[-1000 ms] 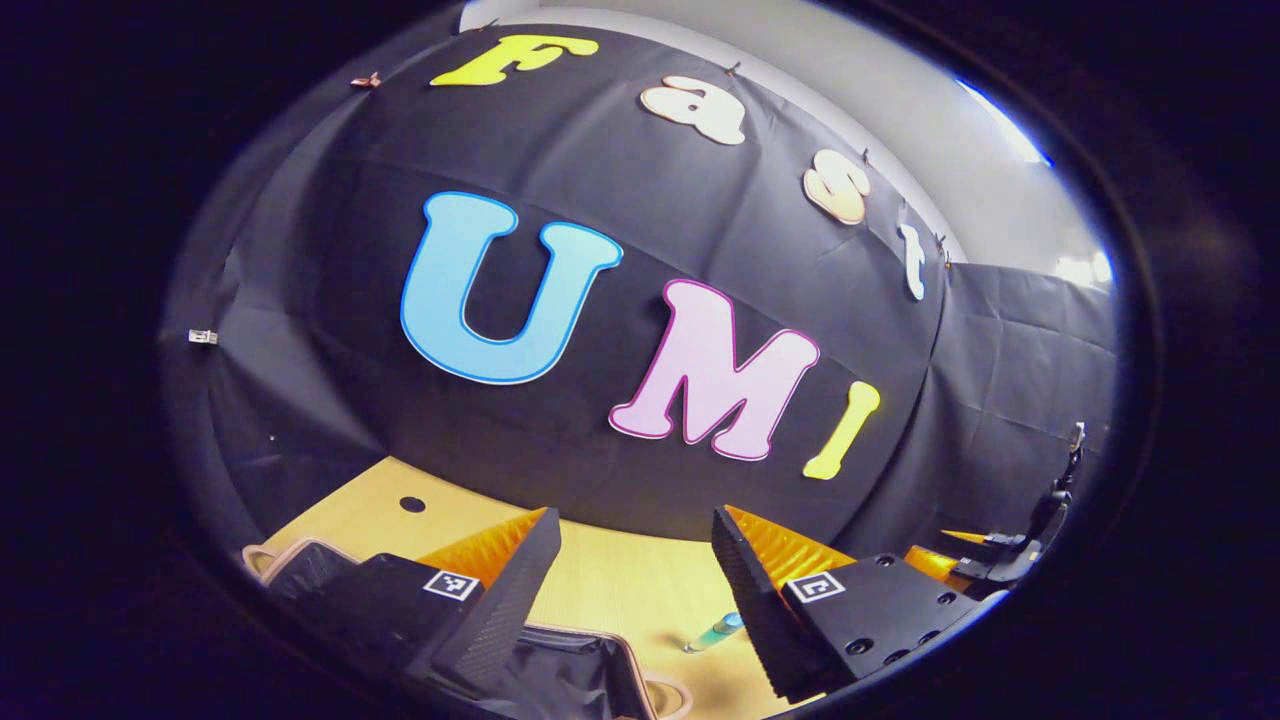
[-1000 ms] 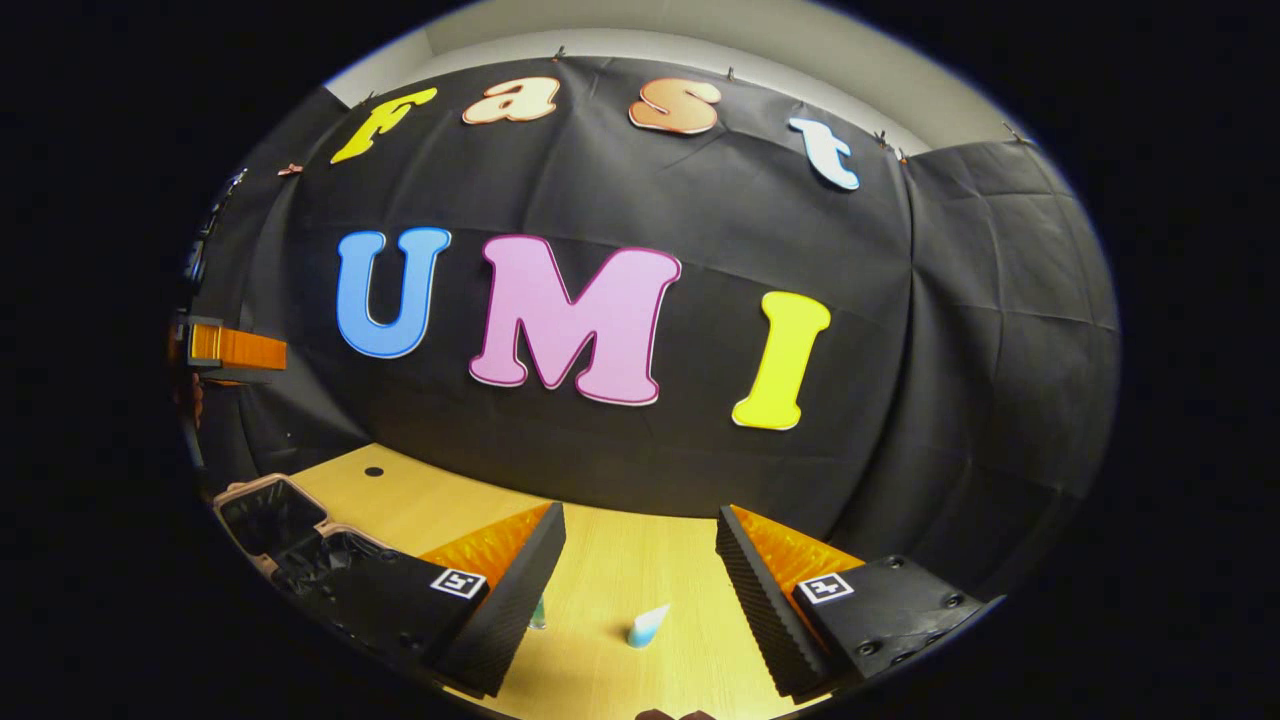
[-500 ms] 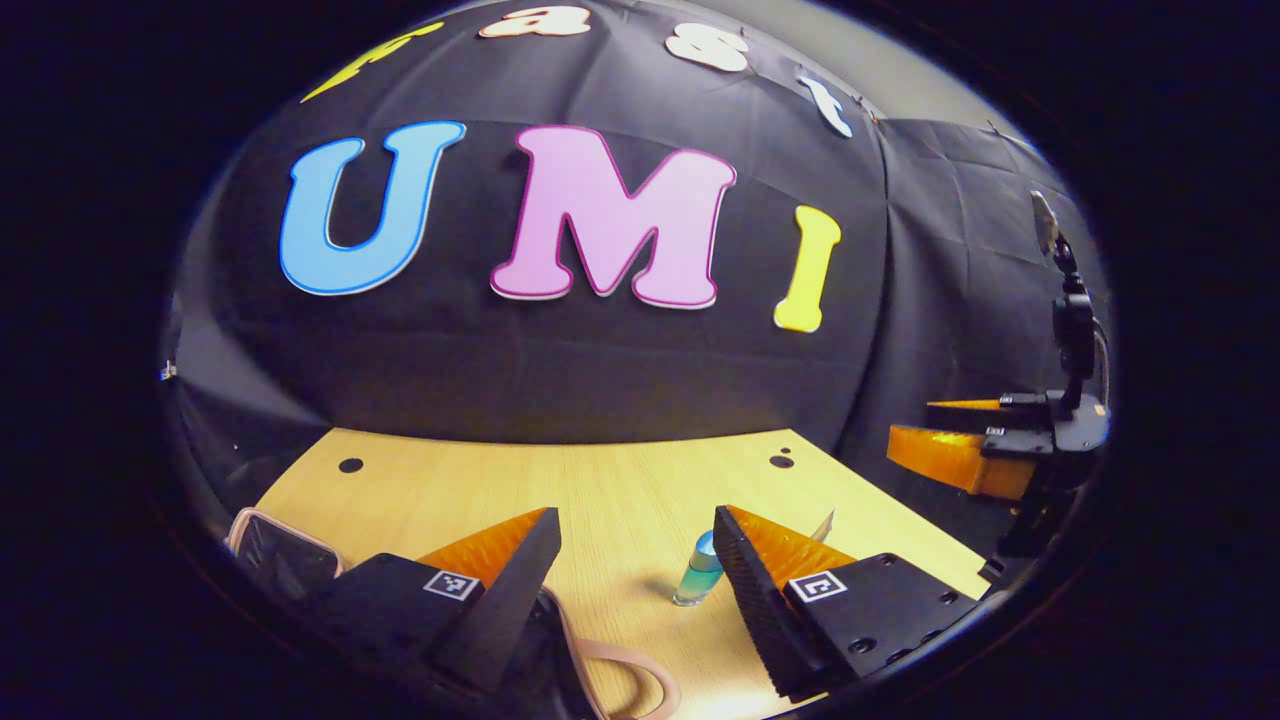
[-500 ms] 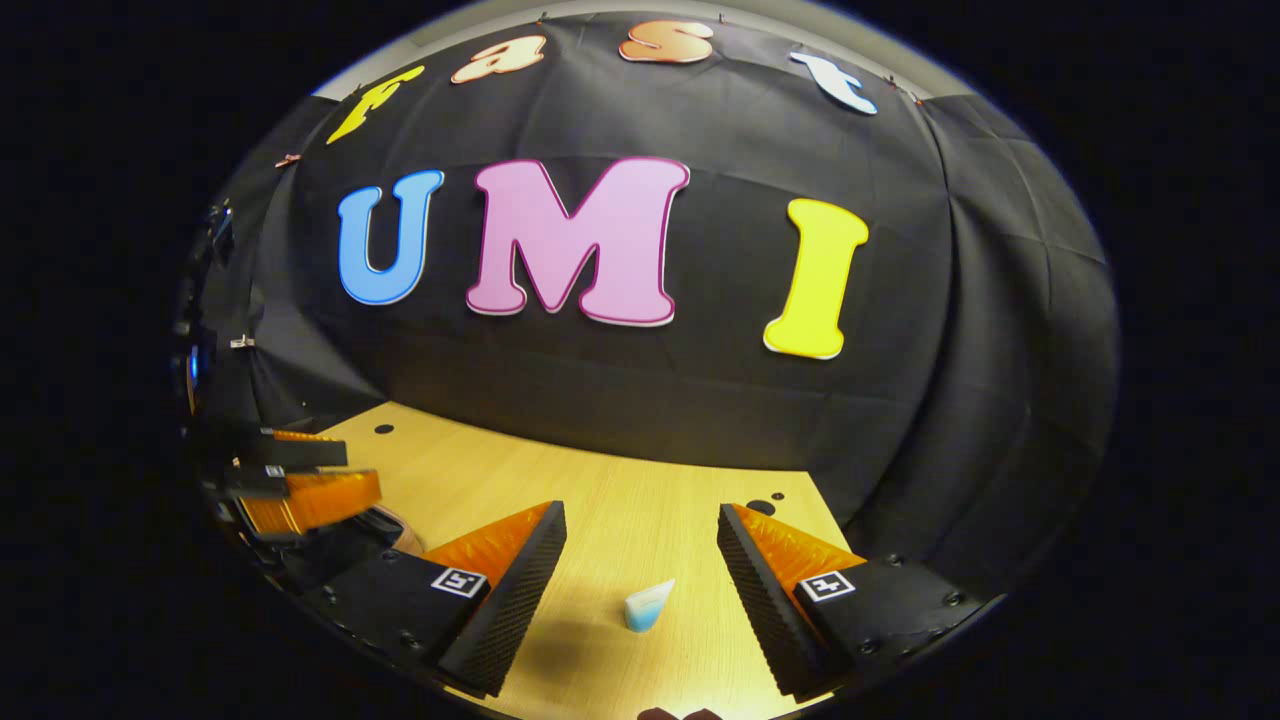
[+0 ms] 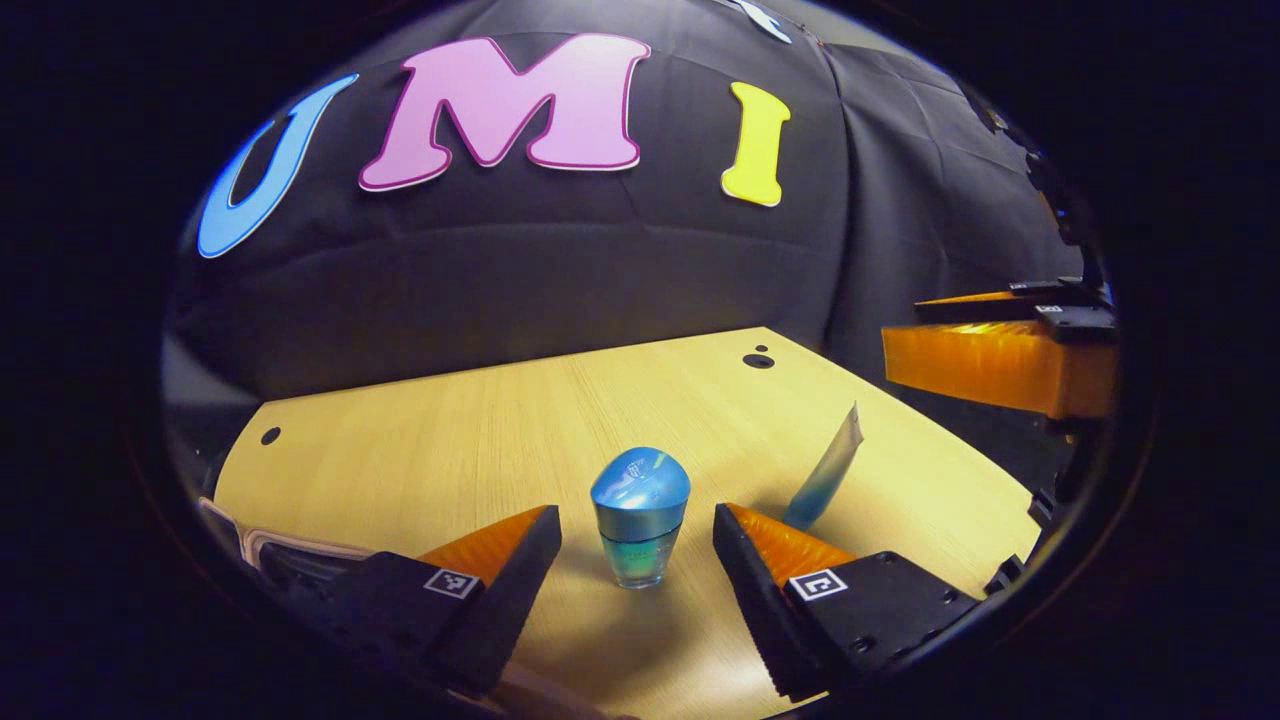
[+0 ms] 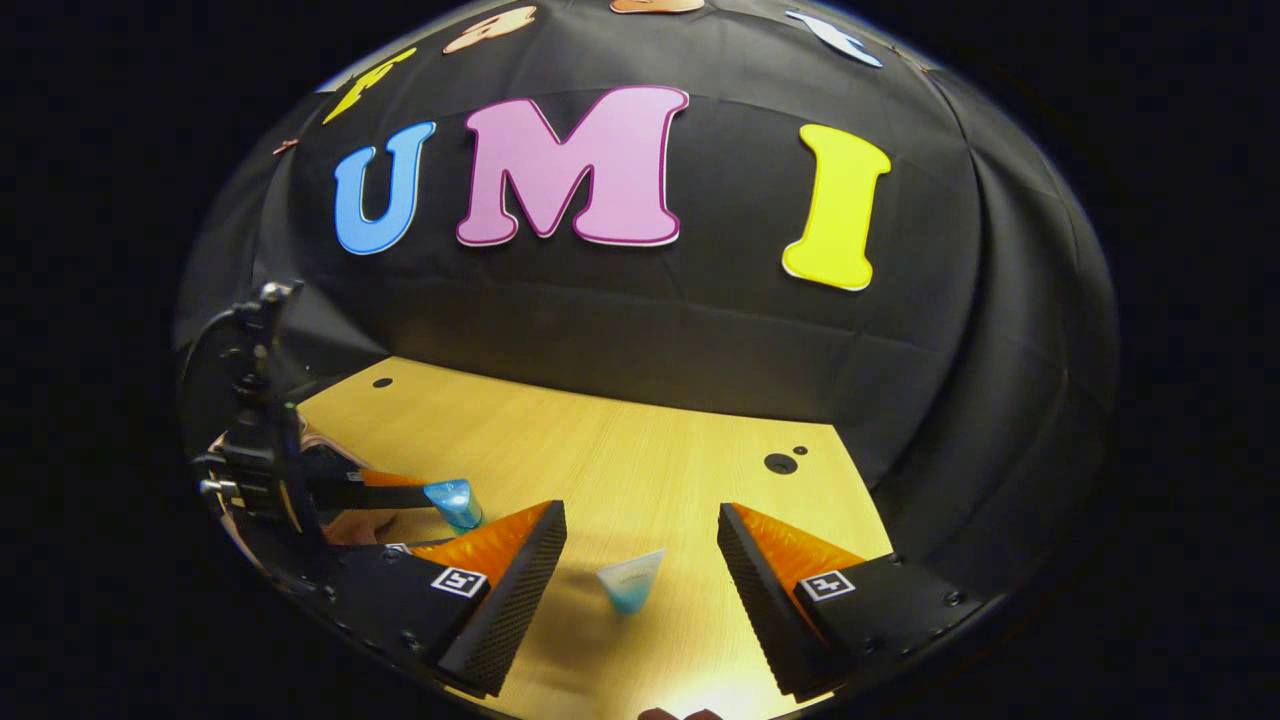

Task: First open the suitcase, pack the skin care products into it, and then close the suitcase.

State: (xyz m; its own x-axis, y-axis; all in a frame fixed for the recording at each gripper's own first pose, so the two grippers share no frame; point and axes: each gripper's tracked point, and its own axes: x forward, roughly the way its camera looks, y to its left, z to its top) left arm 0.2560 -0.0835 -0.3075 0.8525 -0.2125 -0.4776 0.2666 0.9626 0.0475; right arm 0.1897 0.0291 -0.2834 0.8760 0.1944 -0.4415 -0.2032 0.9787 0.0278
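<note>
Pale wooden worktop (image 5: 480, 430) lay mostly bare. Small blue-capped glass bottle (image 5: 639, 518) stood upright between the spread fingers of the left gripper (image 5: 637, 545), untouched. Likely smooth, rigid, breakable; best held low on the body, beneath the domed cap. Soft blue tube (image 6: 628, 581) stood ahead of the unclenched right gripper (image 6: 640, 570). Pink suitcase rim (image 5: 300, 545) sat at near left.

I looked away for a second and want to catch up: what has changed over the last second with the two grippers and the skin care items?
Both grippers tipped down toward the table. The left gripper swung off the suitcase and now brackets the blue bottle, fingers apart from it. The right gripper closed in on the blue tube. Nothing was grasped: both stay open, and bottle and tube stand where they were.
</note>
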